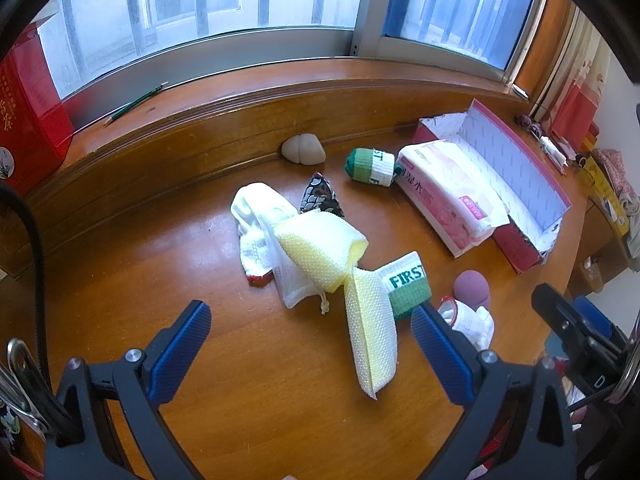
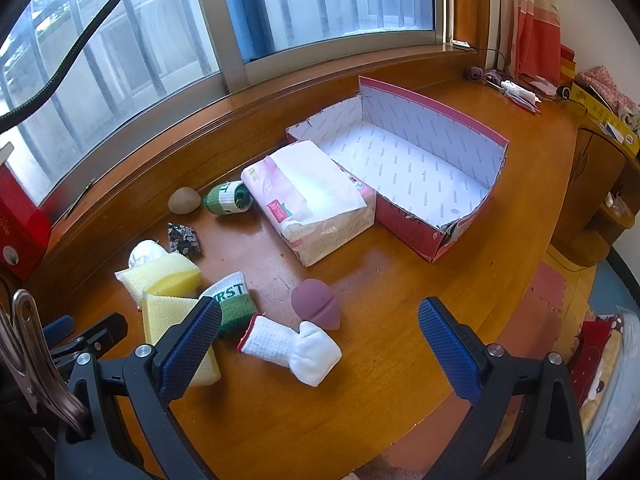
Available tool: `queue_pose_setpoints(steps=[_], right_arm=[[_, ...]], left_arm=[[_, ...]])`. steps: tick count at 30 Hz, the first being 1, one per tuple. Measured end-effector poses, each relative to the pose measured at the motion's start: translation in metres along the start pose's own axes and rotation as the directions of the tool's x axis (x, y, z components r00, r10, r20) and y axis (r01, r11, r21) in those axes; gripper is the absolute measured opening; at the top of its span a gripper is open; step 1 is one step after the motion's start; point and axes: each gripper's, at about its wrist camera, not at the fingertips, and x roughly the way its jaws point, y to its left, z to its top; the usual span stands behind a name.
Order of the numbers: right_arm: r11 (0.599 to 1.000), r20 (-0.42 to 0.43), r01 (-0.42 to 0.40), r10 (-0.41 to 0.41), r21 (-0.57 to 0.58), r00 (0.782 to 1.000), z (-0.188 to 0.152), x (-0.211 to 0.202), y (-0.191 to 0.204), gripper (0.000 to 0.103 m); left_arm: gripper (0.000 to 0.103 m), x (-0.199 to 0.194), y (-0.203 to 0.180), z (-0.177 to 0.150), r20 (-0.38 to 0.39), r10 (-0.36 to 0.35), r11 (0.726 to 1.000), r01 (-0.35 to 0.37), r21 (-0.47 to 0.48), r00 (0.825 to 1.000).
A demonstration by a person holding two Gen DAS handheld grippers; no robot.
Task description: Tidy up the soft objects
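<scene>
Soft things lie scattered on the wooden table [image 1: 248,380]. A yellow mesh sponge [image 1: 370,328] lies between my open left gripper's [image 1: 310,340] fingers, beside a second yellow sponge [image 1: 320,244], a white mesh bag [image 1: 260,220] and a green-white "FIRST" sock [image 1: 408,280]. A rolled white sock [image 2: 296,350] lies between my open right gripper's [image 2: 320,340] fingers, next to a mauve puff [image 2: 318,304]. An open pink box [image 2: 420,168] stands behind with a pink tissue pack [image 2: 308,200] against it.
A beige puff [image 1: 303,150], a rolled green sock [image 1: 370,168] and a dark patterned pouch [image 1: 322,196] lie near the window sill. A red box [image 1: 24,120] stands at the left. Clutter sits at the right end of the sill [image 2: 516,88].
</scene>
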Motion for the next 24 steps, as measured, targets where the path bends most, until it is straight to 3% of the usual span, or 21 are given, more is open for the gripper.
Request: queue_pose_setpoints(steps=[24], right_arm=[[1.000,-0.013,0.004,-0.004,0.005,1.000,-0.0051,0.0031,-0.0012,0.101]], left_arm=[[0.102,0.0032,-0.0023,-0.0047,-0.012,0.002,1.000,-0.002,0.000,1.000]])
